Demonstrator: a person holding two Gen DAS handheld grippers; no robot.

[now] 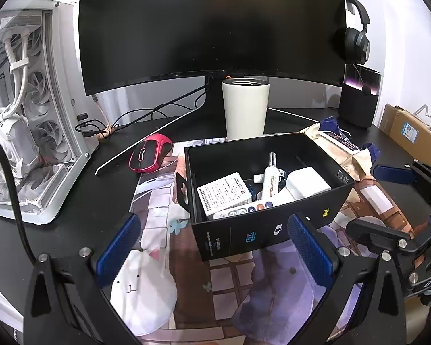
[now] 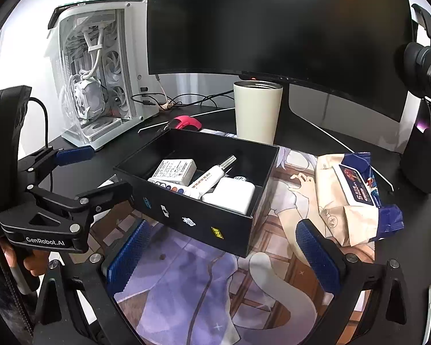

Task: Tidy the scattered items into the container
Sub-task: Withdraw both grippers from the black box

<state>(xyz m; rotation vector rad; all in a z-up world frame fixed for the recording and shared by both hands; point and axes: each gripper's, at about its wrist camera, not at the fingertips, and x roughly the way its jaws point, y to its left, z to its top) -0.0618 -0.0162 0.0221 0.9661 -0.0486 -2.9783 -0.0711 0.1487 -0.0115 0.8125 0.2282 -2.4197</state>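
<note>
Gaping, both ribbed blue-padded grippers—left gripper (image 1: pixel 212 247), right gripper (image 2: pixel 224 248)—jaws spread before the matte black box (image 1: pixel 261 227).

A large dark monitor (image 1: pixel 212 26) stands behind a white tumbler (image 1: pixel 245 109). A white computer case (image 1: pixel 28 109) is left, a red mouse (image 1: pixel 150 156) near it, headphones (image 1: pixel 356 37) hang right.

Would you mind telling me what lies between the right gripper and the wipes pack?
Nothing but bare printed desk mat: in the right wrist view, the open right gripper hovers short of the wipes pack.
</note>
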